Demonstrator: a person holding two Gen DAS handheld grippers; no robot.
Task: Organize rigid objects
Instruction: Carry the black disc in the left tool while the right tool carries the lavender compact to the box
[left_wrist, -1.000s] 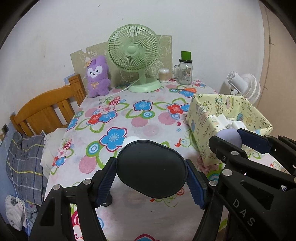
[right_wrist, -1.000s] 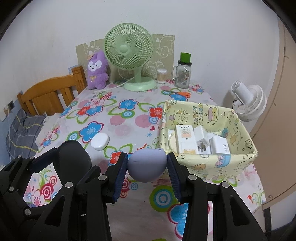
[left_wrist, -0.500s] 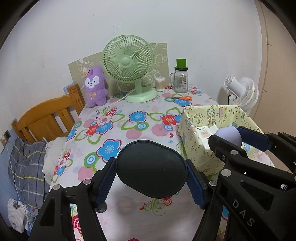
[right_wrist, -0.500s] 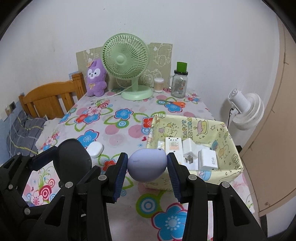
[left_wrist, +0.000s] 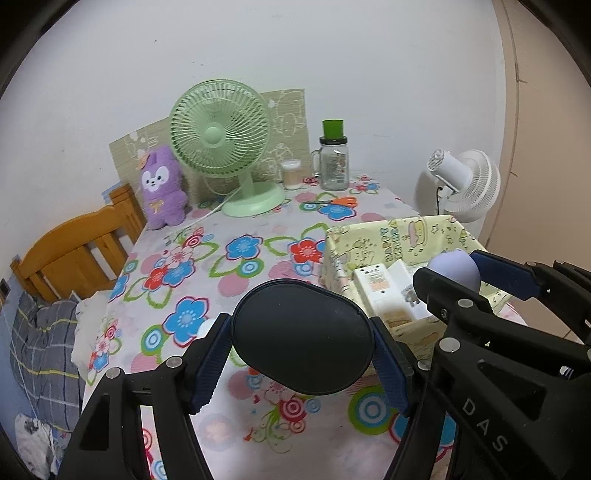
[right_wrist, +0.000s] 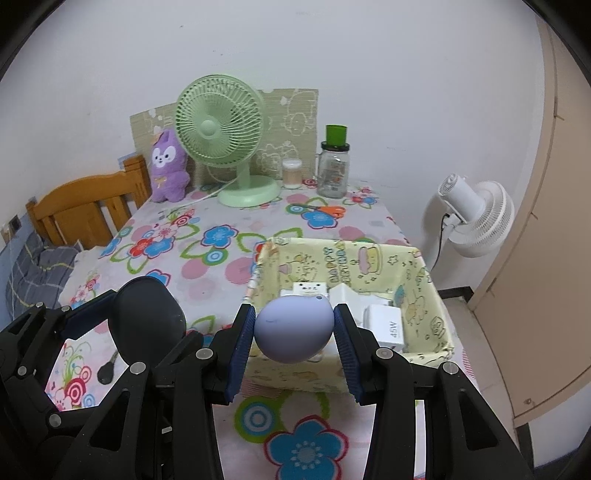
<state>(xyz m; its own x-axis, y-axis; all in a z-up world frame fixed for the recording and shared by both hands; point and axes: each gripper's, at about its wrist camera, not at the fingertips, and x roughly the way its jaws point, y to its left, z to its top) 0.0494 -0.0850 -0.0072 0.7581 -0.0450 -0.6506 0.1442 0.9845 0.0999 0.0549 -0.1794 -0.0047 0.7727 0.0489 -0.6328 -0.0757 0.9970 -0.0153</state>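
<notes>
lavender and egg-shaped, the small device (right_wrist: 291, 329) is sitting clamped between the pads of the right gripper (right_wrist: 293, 334), held in the air just in front of the near wall of the yellow box (right_wrist: 413, 266), which is standing by the counter's right edge. the left gripper (left_wrist: 301, 341) is squeezing a black oval case (left_wrist: 301, 336) across its long sides, above the flowered cloth (left_wrist: 207, 258) toward the counter's near edge.

to do this step well, i judge that each object is needing to go fully over the box rim before its gripper is letting go, low enough that nothing is bouncing off the white chargers (right_wrist: 384, 321) already lying inside. the lavender device is looking closest, so it is probably going first; the case is wide and is wanting a bare patch of the box floor, so tilting it in flat is seeming wise. keeping the two grippers from bumping is mattering, since they are riding side by side.

the right wrist view is showing the box interior fully, a charger's printed label, and a small dark key-like thing (right_wrist: 107, 371) on the cloth near the counter's near left corner. the left wrist view is hiding that, but is showing a white round object (left_wrist: 205, 328) peeking out behind the left gripper's left finger, and more of the bedding (left_wrist: 40, 347) beyond the counter's left edge.
</notes>
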